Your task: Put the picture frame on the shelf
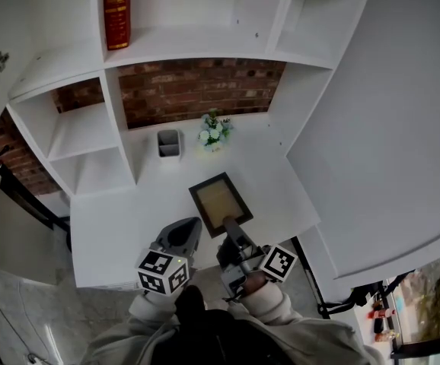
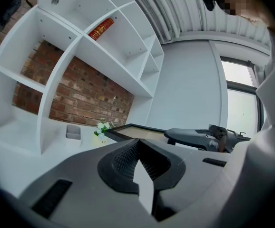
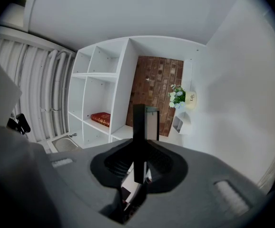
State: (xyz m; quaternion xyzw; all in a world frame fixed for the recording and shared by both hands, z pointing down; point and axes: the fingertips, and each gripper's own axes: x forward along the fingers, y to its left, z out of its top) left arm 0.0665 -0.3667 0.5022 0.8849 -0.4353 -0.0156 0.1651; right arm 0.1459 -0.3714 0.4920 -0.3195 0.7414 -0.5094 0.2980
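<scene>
Pinched picture frame's (image 1: 221, 199) near short edge in right gripper (image 1: 228, 223), face up above the counter's (image 1: 113, 226) front right, long axis aimed at the back edge. Held left gripper (image 1: 189, 225) alongside, jaws together, empty.

Cup (image 1: 169, 143), flwrs (image 1: 214, 131) block shelf (image 1: 121, 219) rear.

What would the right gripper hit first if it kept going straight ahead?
Probably the flowers, met by the picture frame that the right gripper holds; depth is unclear, maybe the brick wall.
</scene>
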